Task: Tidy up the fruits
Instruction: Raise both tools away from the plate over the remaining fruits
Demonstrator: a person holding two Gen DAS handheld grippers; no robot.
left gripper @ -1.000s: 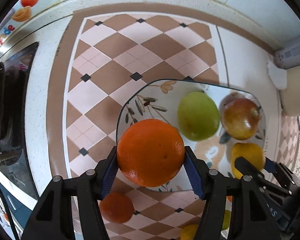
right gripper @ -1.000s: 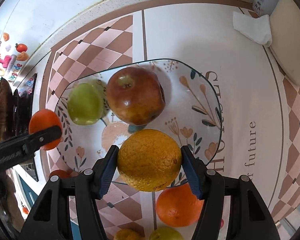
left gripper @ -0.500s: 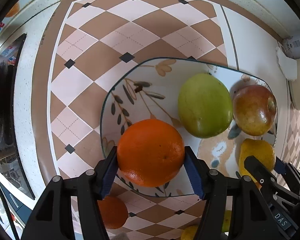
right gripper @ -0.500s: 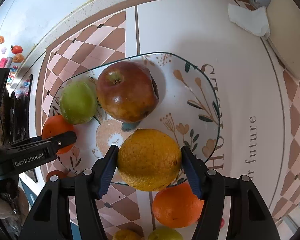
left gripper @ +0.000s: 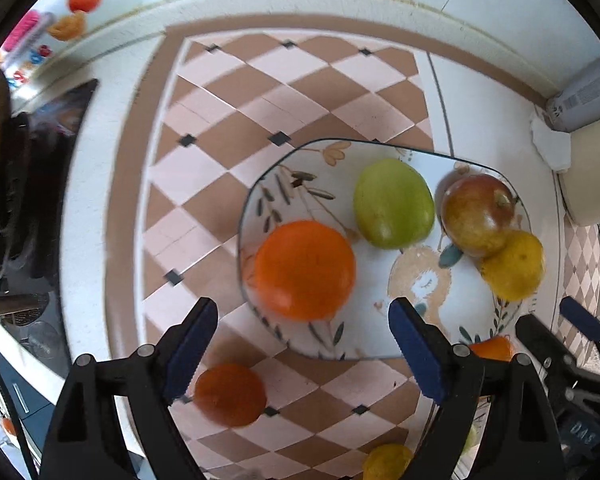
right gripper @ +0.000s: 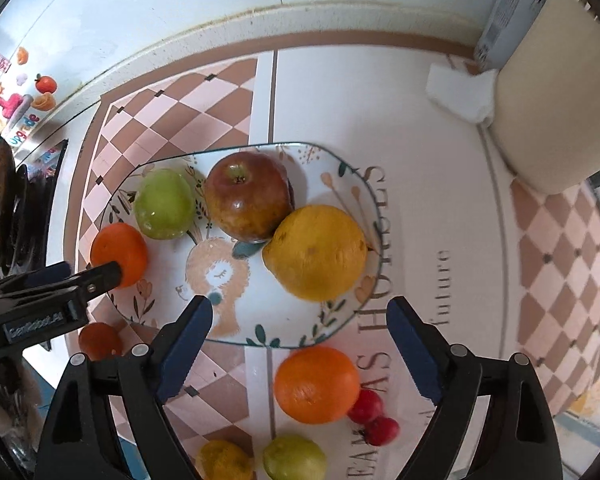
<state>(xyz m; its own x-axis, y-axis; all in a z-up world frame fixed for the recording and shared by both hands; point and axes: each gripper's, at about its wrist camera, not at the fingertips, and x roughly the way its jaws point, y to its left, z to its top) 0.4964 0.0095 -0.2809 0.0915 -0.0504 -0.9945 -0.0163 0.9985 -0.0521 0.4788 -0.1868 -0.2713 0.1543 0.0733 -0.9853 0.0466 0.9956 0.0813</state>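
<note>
A patterned plate (left gripper: 412, 344) (right gripper: 236, 334) holds an orange (left gripper: 305, 270) (right gripper: 118, 252), a green apple (left gripper: 394, 203) (right gripper: 164, 204), a red apple (left gripper: 478, 214) (right gripper: 248, 196) and a yellow citrus (left gripper: 512, 266) (right gripper: 315, 252). My left gripper (left gripper: 302, 346) hangs above the orange with its jaws opening, and the orange lies free on the plate. Above the yellow citrus my right gripper (right gripper: 300, 344) also has its jaws opening, with nothing between its pads. Loose on the mat lie another orange (right gripper: 317, 384), a darker orange (left gripper: 230, 394), small red fruits (right gripper: 374, 416) and more citrus (right gripper: 294, 458).
The plate rests on a checked mat (left gripper: 260, 92) on a white counter. A folded white tissue (right gripper: 460, 94) and a cream container (right gripper: 556, 100) stand at the back right. A dark stove (left gripper: 16, 184) lies to the left, a wall with stickers behind.
Both grippers have let go: the orange and the yellow citrus now lie on the plate. Both sets of jaws have spread wide and both grippers have risen.
</note>
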